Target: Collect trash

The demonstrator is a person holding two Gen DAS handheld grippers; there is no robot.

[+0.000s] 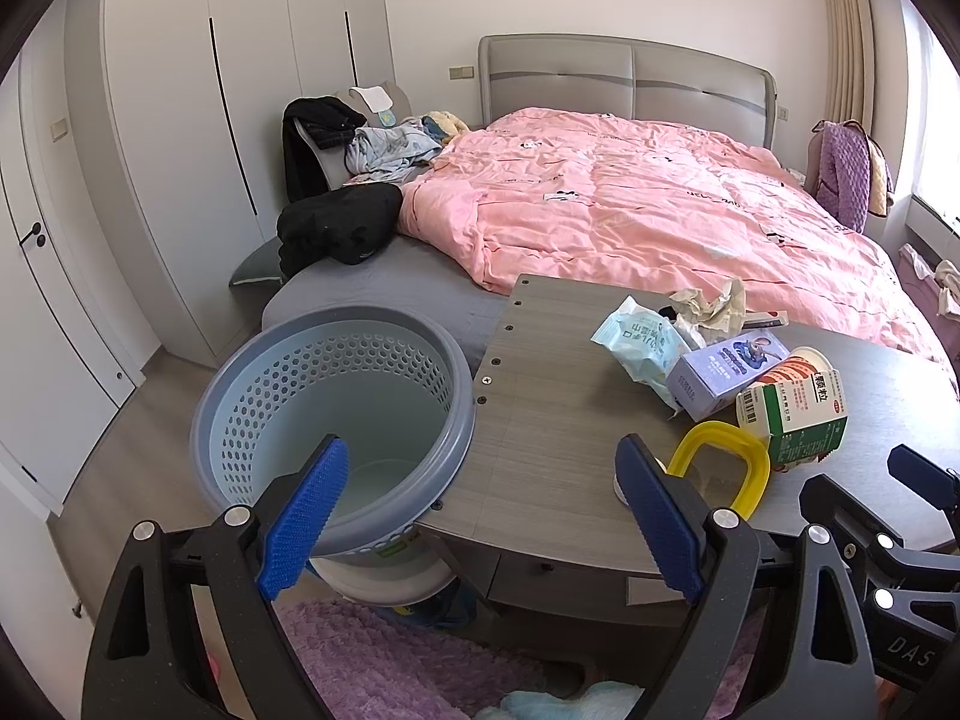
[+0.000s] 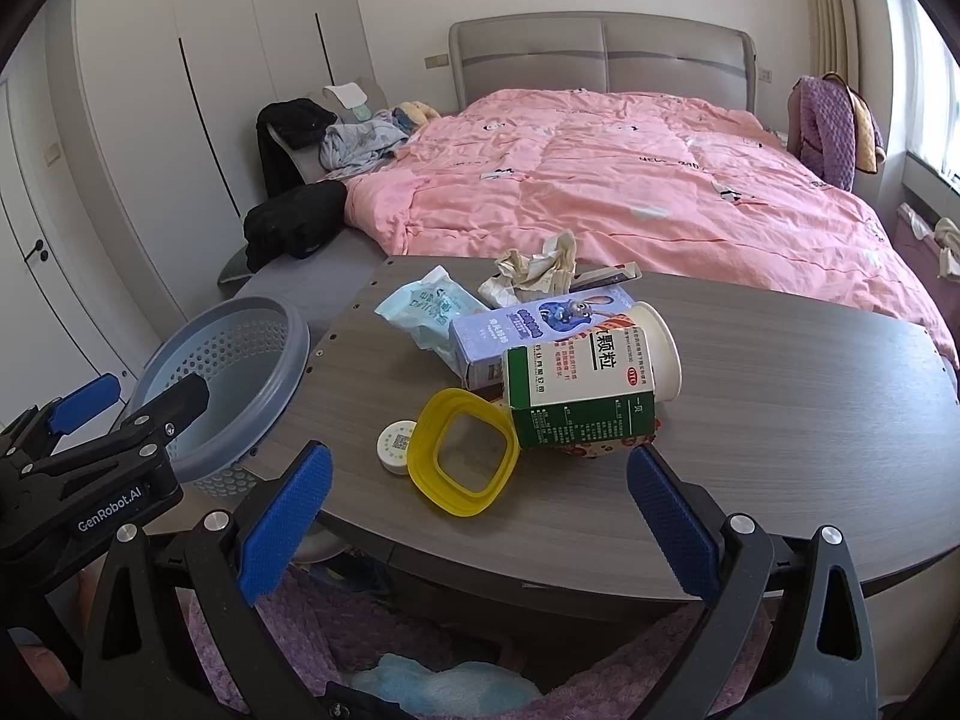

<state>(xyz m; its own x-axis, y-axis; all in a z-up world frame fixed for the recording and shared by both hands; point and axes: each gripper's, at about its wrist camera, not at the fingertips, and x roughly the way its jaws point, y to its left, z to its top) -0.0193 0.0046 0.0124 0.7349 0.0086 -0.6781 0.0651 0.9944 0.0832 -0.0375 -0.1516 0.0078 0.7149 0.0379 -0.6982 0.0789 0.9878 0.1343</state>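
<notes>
Both wrist views are bright with soft daylight that enters from the window at the right edge (image 1: 936,120), where the glass is blown out to white. Shadows on the grey wood-grain table top (image 2: 780,396) are faint and short. Focus is sharp across the middle of each view. Fisheye distortion bends the tall white wardrobe doors (image 1: 252,90) and the table edge, and black vignetting fills the corners.
</notes>
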